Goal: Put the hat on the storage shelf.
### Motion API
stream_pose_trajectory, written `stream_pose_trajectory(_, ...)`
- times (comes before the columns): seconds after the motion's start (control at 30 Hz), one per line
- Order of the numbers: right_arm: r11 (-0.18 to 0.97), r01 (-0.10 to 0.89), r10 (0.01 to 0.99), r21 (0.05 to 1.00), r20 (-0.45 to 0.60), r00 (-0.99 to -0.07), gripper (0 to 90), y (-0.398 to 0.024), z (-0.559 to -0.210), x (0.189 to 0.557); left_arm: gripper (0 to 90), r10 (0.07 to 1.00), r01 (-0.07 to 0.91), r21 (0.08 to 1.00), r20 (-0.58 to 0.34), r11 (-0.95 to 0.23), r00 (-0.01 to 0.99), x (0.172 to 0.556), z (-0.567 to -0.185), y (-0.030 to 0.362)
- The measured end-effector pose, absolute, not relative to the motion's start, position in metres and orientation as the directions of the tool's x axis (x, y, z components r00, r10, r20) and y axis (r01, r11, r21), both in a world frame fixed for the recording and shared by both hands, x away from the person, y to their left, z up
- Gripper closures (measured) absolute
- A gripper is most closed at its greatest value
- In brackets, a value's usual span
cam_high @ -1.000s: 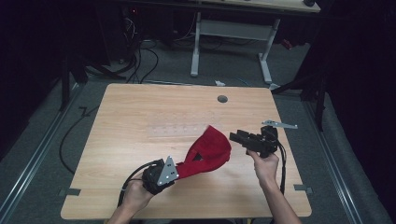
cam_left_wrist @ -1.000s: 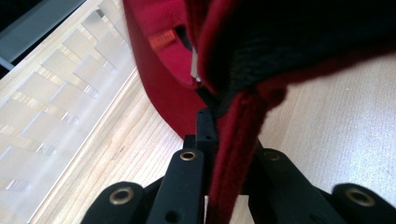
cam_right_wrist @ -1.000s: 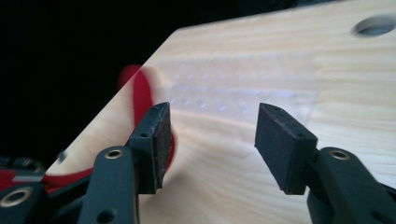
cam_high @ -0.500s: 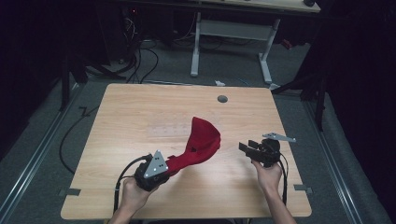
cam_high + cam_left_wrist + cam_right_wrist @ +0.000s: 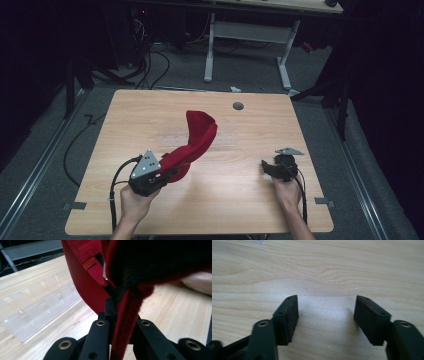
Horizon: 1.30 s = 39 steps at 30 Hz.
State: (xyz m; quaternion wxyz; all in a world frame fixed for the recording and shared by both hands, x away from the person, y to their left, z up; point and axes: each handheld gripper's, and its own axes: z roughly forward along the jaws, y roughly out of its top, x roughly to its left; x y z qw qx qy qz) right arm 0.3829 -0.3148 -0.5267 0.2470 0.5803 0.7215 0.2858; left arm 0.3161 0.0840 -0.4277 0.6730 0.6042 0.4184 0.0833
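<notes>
Tabletop (image 5: 200, 210) of pale wood grain carries the scene from largest to smallest: a red cloth cap (image 5: 196, 141) rises off the surface left of centre, its crown arched up and its lower edge trailing down into the left hand-held gripper (image 5: 162, 175), whose jaws are clamped tight on a fold of the red fabric, as the left gripper view shows with the cloth (image 5: 127, 322) pinched between the two black jaws and a small orange label (image 5: 90, 264) stitched to the cap's inside. Beside the cap in that view lies a clear plastic tray (image 5: 40, 307) with ribbed compartments, flat on the wood. Well apart to the right, the right hand-held gripper (image 5: 267, 167) sits low over the bare wood near the tabletop's right edge, a grey three-cornered plate (image 5: 289, 151) on top; its jaws have just been opening and stand wide with nothing between them, the right gripper view showing only wood grain (image 5: 327, 315) in the gap. A small dark round grommet (image 5: 238, 106) sits near the far edge.
</notes>
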Motion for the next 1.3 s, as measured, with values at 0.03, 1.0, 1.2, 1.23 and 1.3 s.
stream_pose_trajectory(0.03,0.163,0.685,0.978,0.710,-0.026,-0.206,34.9,-0.316,-0.528,0.382,85.6,0.616,0.392,0.881,-0.466,0.264,0.634,0.317,-0.426,0.085)
stream_pose_trajectory(1.0,0.157,0.670,0.978,0.726,-0.020,-0.207,35.3,-0.318,-0.531,0.383,85.6,0.650,0.338,0.859,-0.513,0.386,0.561,0.359,-0.390,0.109)
stream_pose_trajectory(1.2,0.157,0.670,0.978,0.726,-0.020,-0.208,35.2,-0.318,-0.531,0.383,85.5,0.661,0.343,0.839,-0.544,0.422,0.517,0.374,-0.396,0.114)
stream_pose_trajectory(1.23,0.155,0.671,0.978,0.725,-0.018,-0.206,35.2,-0.318,-0.531,0.383,85.5,0.664,0.342,0.841,-0.541,0.420,0.515,0.376,-0.396,0.114)
stream_pose_trajectory(1.3,0.155,0.671,0.978,0.725,-0.018,-0.206,35.3,-0.318,-0.531,0.383,85.5,0.673,0.332,0.846,-0.534,0.418,0.512,0.380,-0.396,0.115)
